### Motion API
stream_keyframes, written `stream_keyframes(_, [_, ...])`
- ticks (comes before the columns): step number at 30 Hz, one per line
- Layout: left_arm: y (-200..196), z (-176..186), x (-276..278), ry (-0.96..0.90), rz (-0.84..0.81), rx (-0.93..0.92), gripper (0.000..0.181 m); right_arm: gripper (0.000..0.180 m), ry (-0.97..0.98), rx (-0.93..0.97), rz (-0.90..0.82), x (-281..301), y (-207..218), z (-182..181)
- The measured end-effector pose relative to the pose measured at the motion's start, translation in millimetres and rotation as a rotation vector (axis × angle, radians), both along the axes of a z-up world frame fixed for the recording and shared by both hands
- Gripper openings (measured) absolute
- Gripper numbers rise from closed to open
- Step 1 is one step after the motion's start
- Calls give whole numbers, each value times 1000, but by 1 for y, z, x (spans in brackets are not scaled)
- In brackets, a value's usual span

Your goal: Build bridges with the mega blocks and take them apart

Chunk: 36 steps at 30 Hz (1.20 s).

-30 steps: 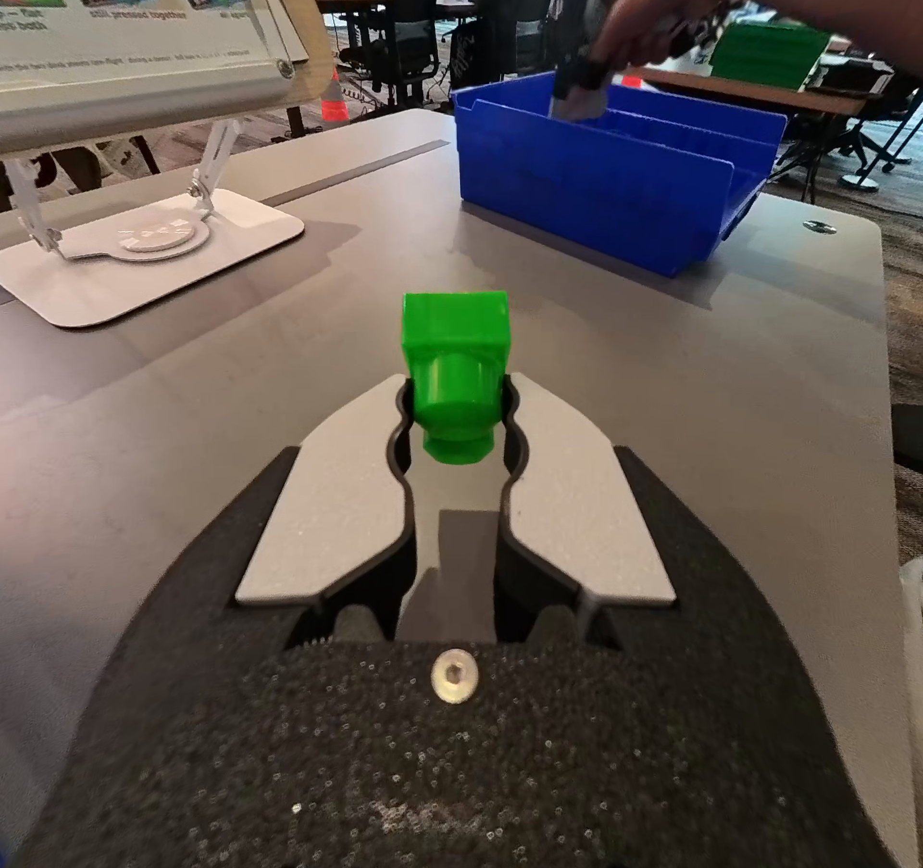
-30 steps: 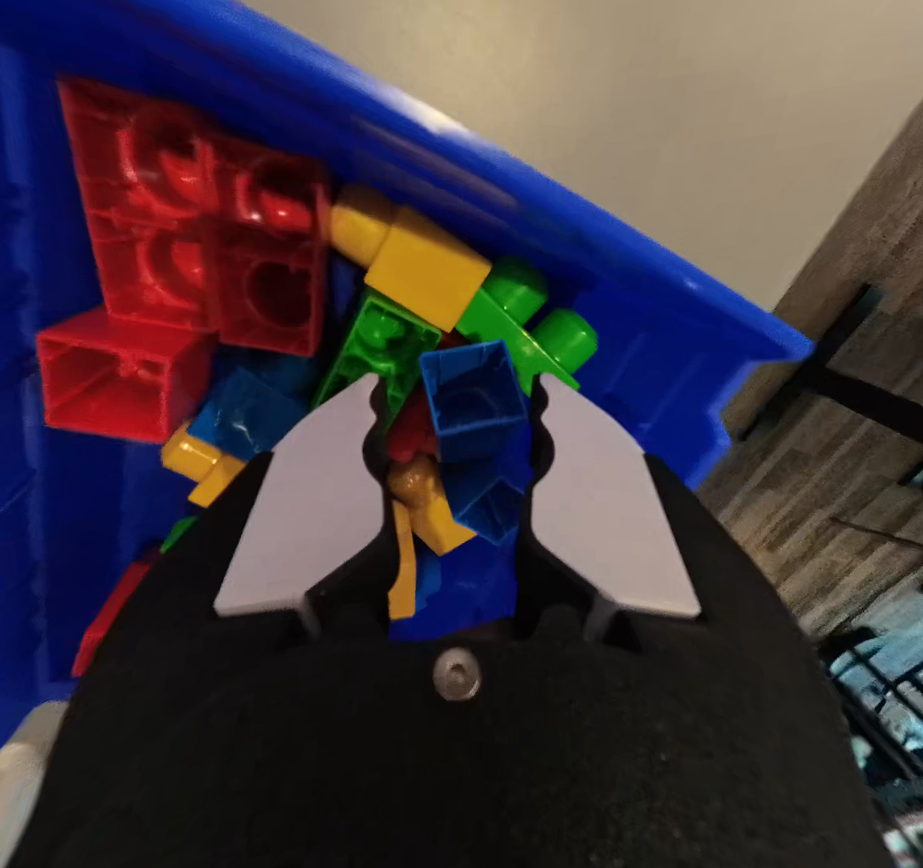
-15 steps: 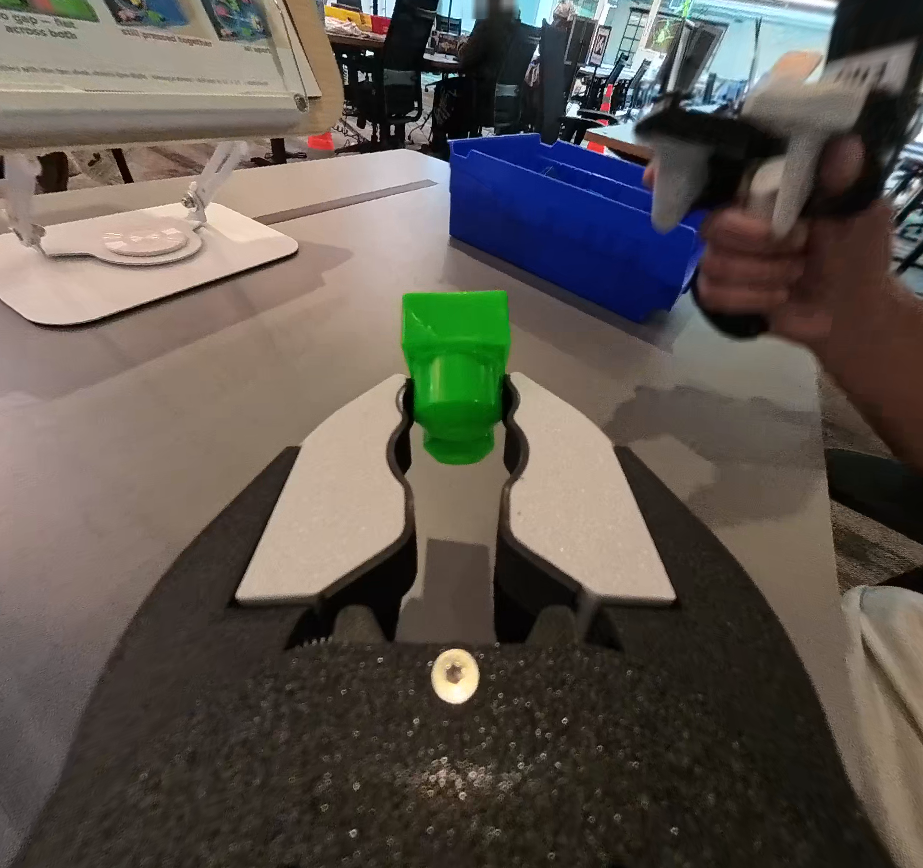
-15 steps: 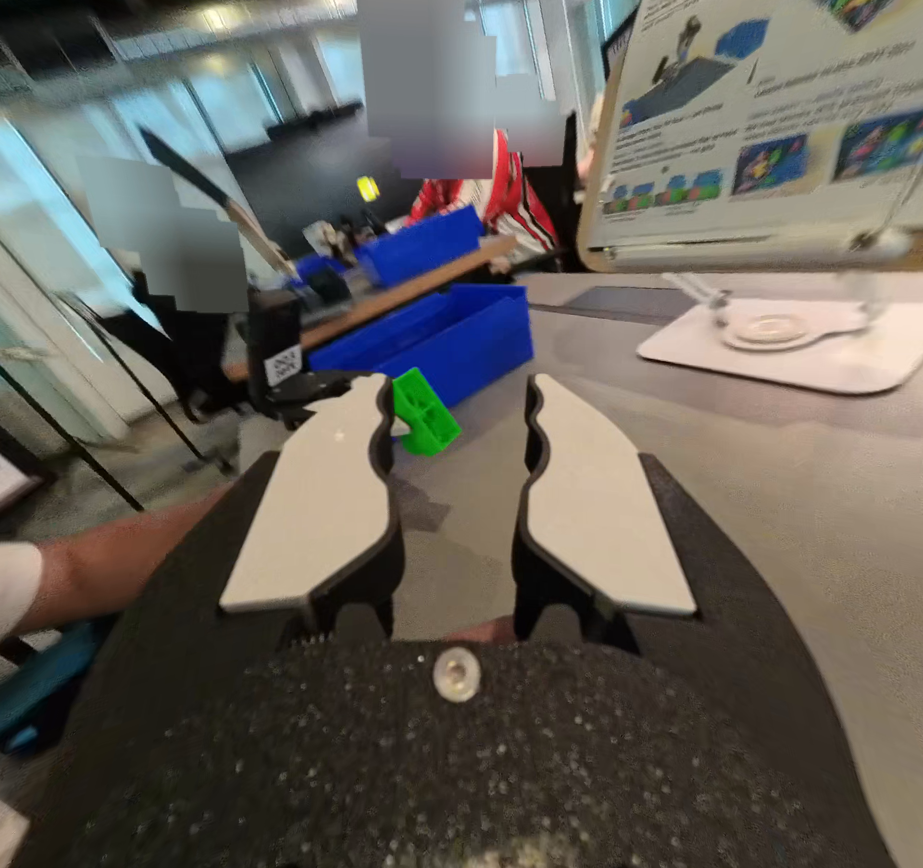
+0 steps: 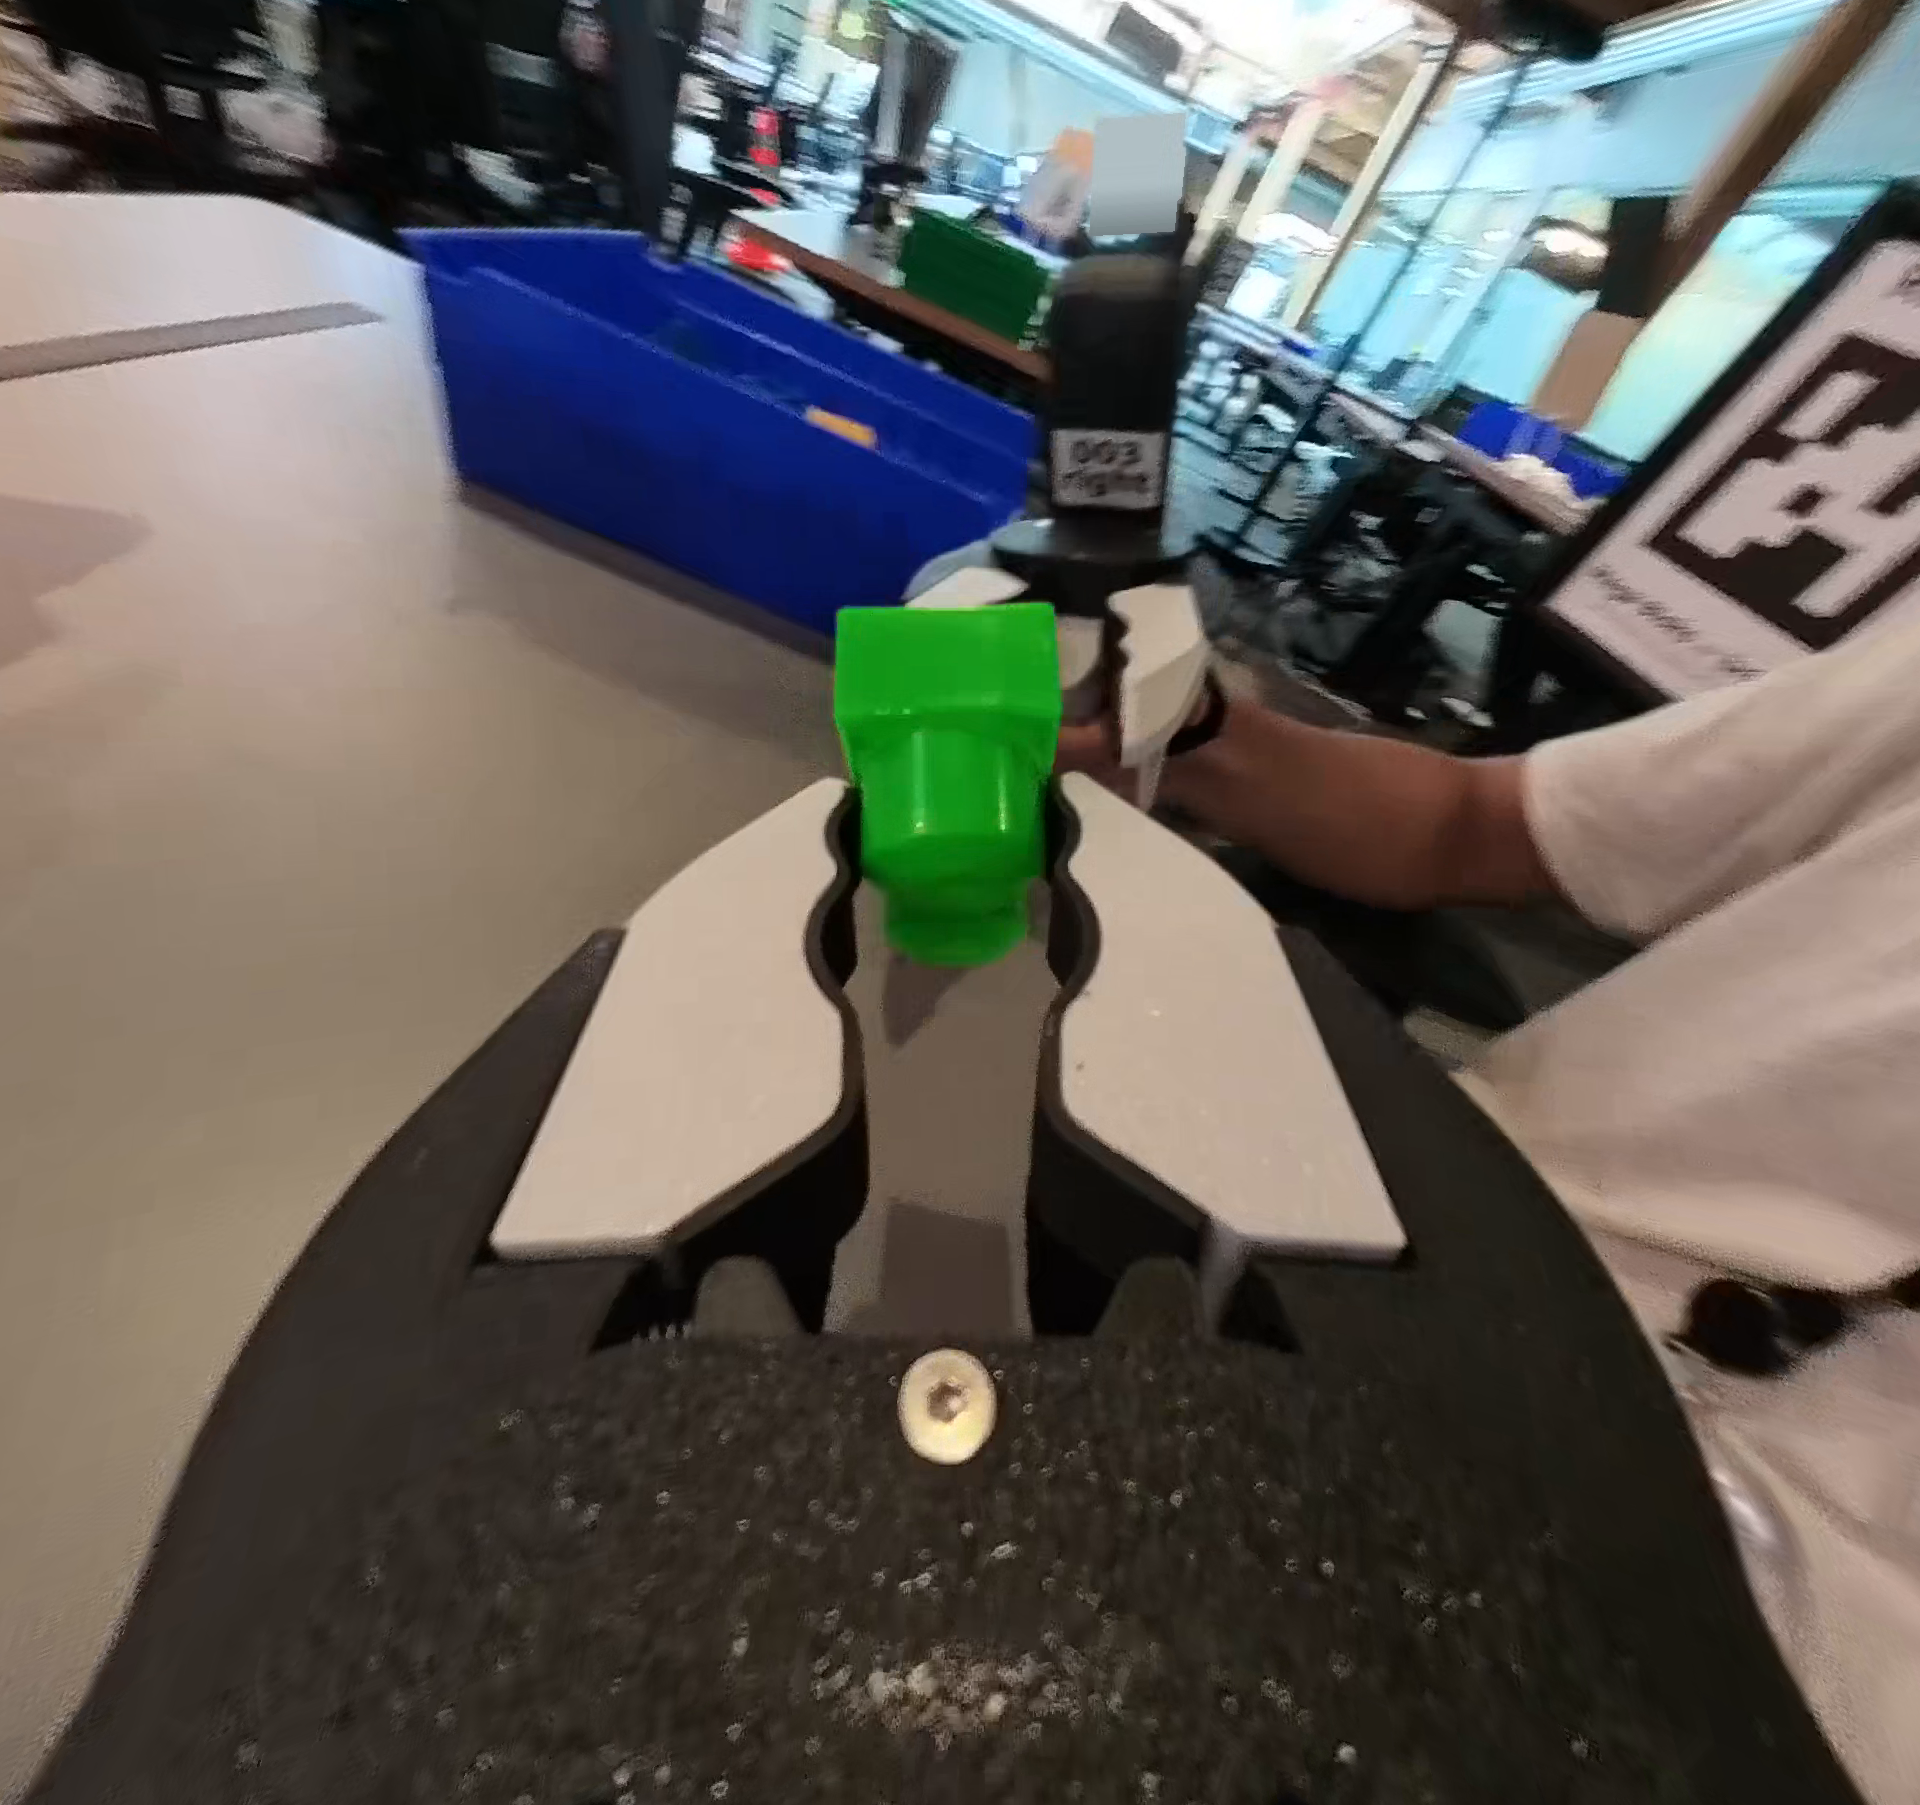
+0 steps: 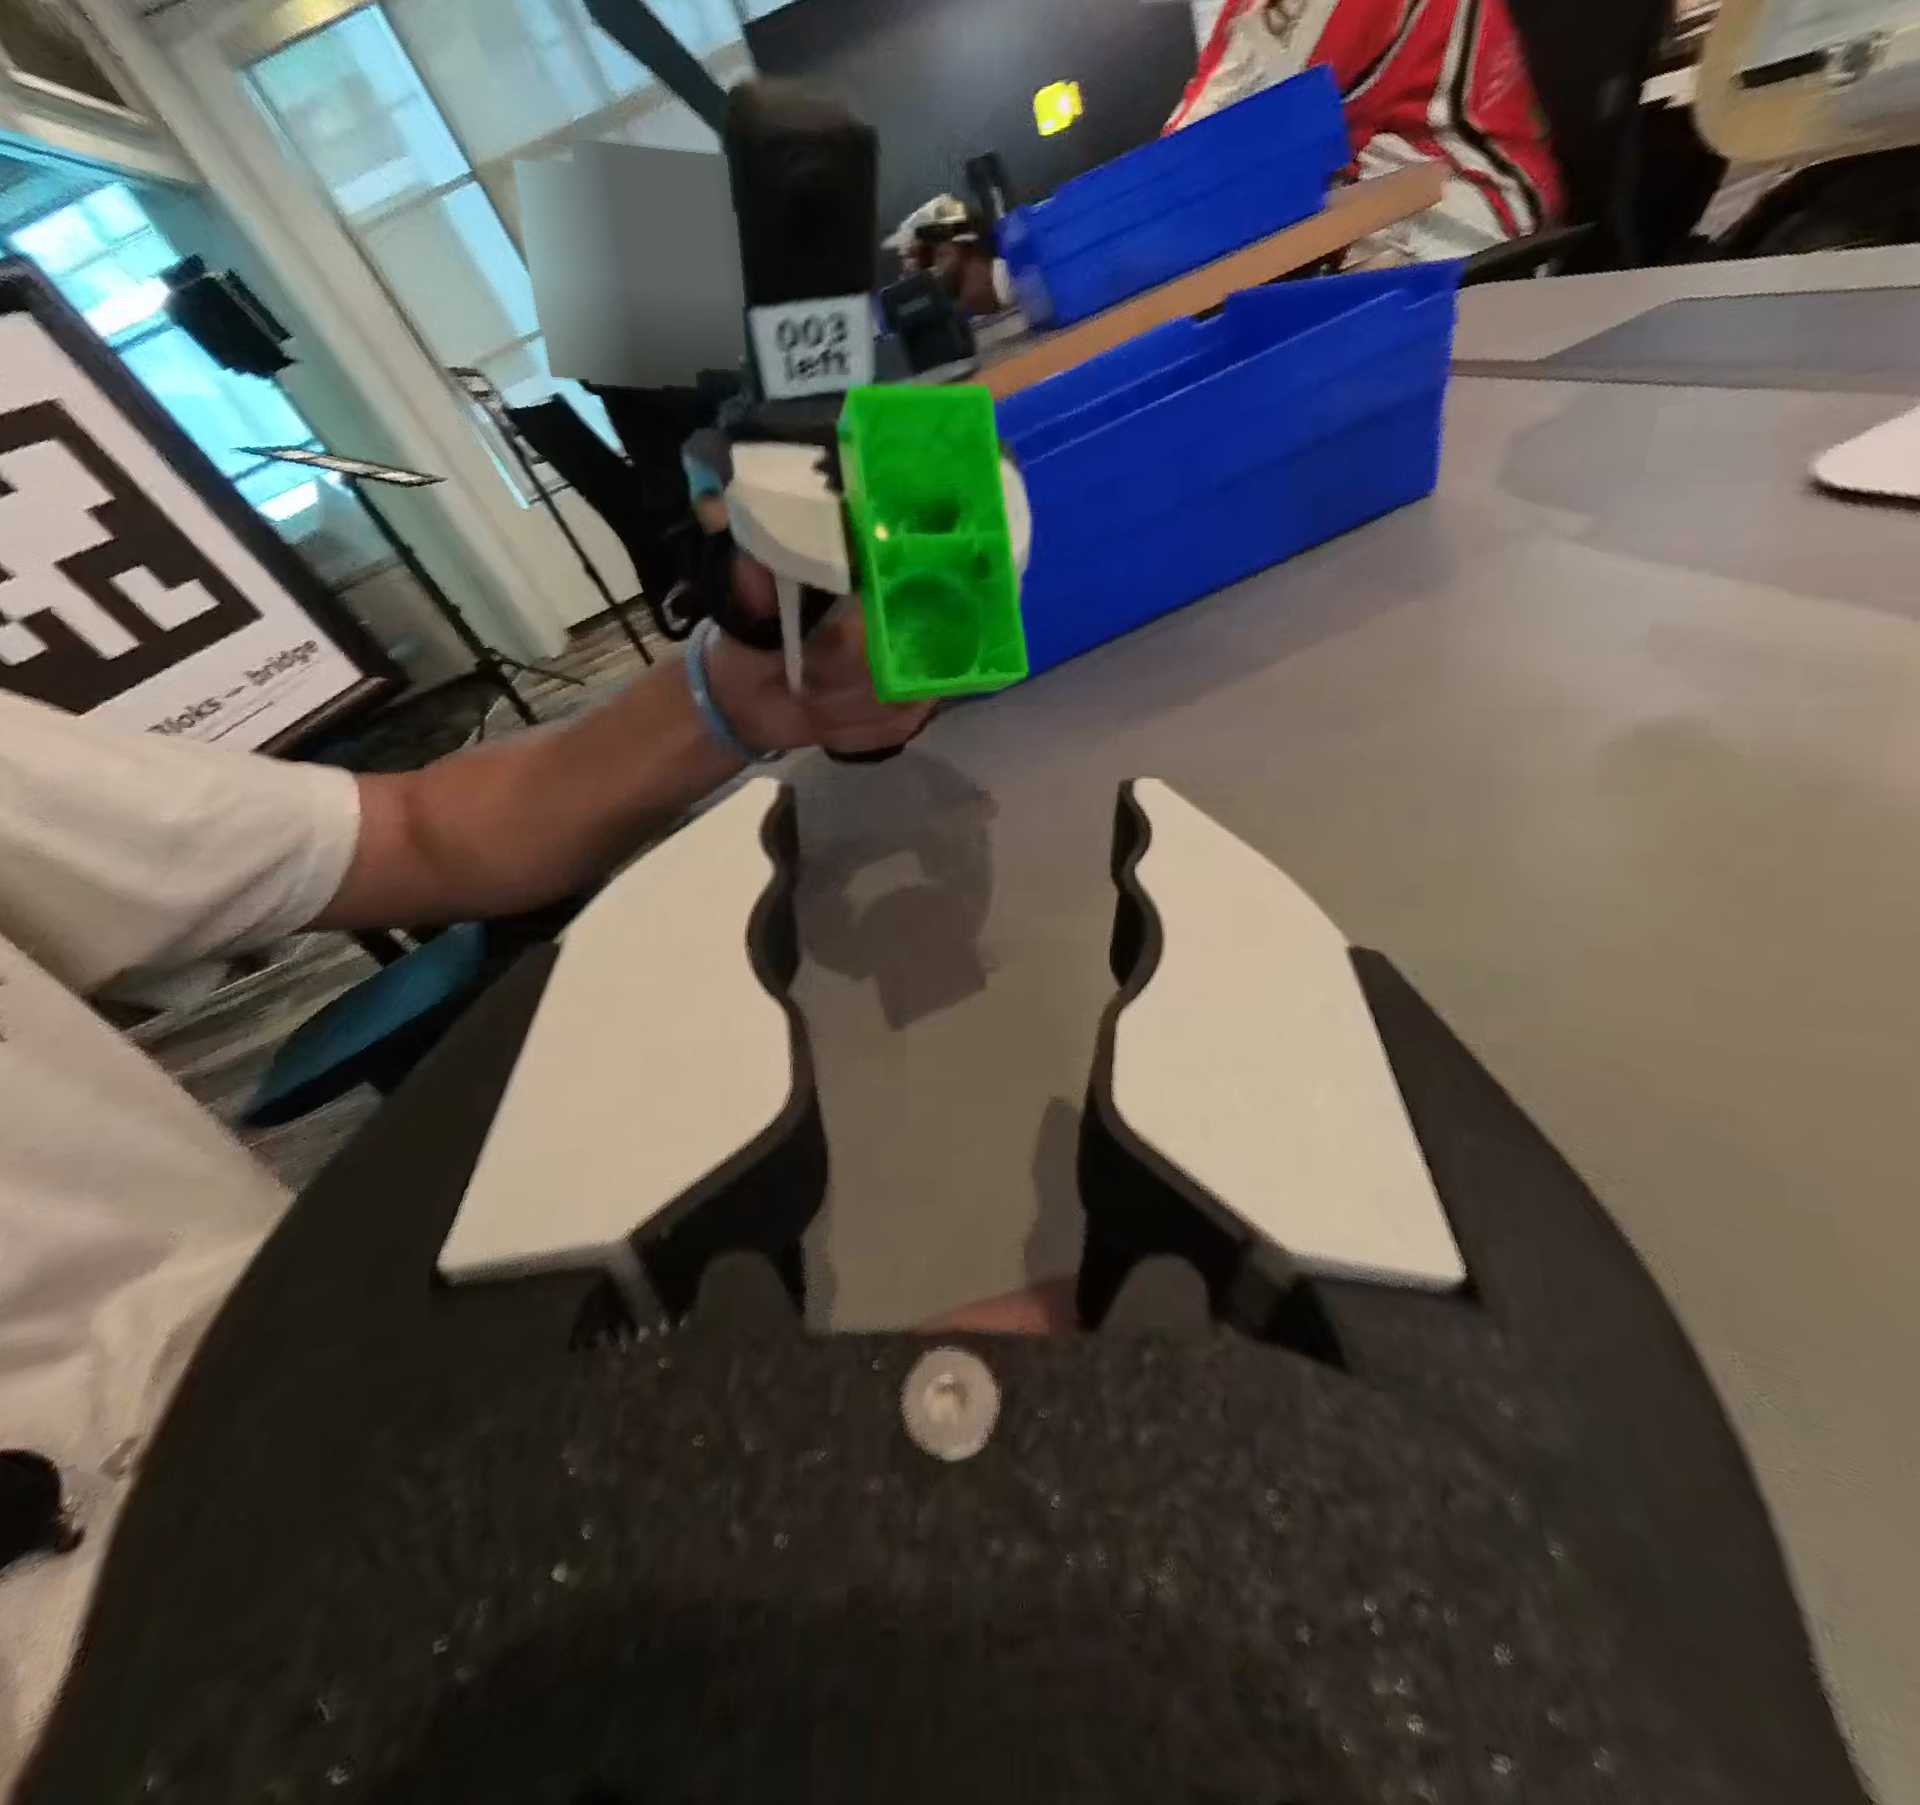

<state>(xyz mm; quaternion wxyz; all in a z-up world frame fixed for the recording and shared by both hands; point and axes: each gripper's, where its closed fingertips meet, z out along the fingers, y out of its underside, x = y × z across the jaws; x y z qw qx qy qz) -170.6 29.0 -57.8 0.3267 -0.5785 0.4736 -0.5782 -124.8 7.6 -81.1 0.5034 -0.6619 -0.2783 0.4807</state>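
My left gripper (image 5: 945, 820) is shut on a green mega block (image 5: 940, 768), gripping it by its stud and holding it above the grey table (image 5: 260, 820). The same green block (image 6: 935, 550) shows in the right wrist view with its hollow underside facing the camera, held by the left gripper (image 6: 914, 519). My right gripper (image 6: 951, 810) is open and empty, low over the table, facing the left gripper. It also shows in the left wrist view (image 5: 1122, 654) just behind the green block. The blue bin (image 5: 707, 436) of blocks stands farther back.
The blue bin (image 6: 1226, 467) stands near the table's far edge. A board with a black and white marker (image 5: 1766, 467) stands off the table to the right. A white stand base (image 6: 1881, 467) lies at the right. Another table with blue bins is behind.
My right gripper left the blue bin empty and swung round to face the left gripper. The left gripper, still holding the green block, turned right towards it.
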Motion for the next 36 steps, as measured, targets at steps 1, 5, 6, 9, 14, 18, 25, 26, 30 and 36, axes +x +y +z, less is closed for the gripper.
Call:
stream_keyframes(1, [-3, 5, 4, 2, -42, -13, 33, 60, -2, 9, 14, -3, -2, 1])
stream_keyframes(5, [-13, 6, 26, 125, -167, 19, 33, 66, -9, -2, 44, -12, -5, 0])
stream_keyframes(6, [-16, 6, 31, 151, -190, 34, 33, 66, -8, -2, 48, -13, -6, 1])
stream_keyframes(9, [-24, 4, 45, 214, -231, 94, 33, 68, -8, 6, 32, -14, -3, 2])
stream_keyframes(14, [-33, 3, 62, 231, -264, 124, 33, 37, -83, 48, 68, -13, -7, -2])
stream_keyframes(18, [-31, 7, 64, 192, -231, 91, 42, 36, -70, 49, 52, -9, -5, -1])
stream_keyframes(25, [-14, 14, 38, 120, -64, 69, 65, 36, -44, 56, 16, -4, -1, 2])
stream_keyframes(26, [-7, 12, 32, 117, 9, 81, 66, 37, -44, 57, 13, -4, -1, 2])
stream_keyframes(30, [23, -5, -3, 81, 381, 161, 68, 37, -84, 72, -56, 0, 5, -3])
stream_keyframes(36, [64, -24, -67, 181, 917, 383, 63, 37, -143, 82, -157, 7, 16, -11])
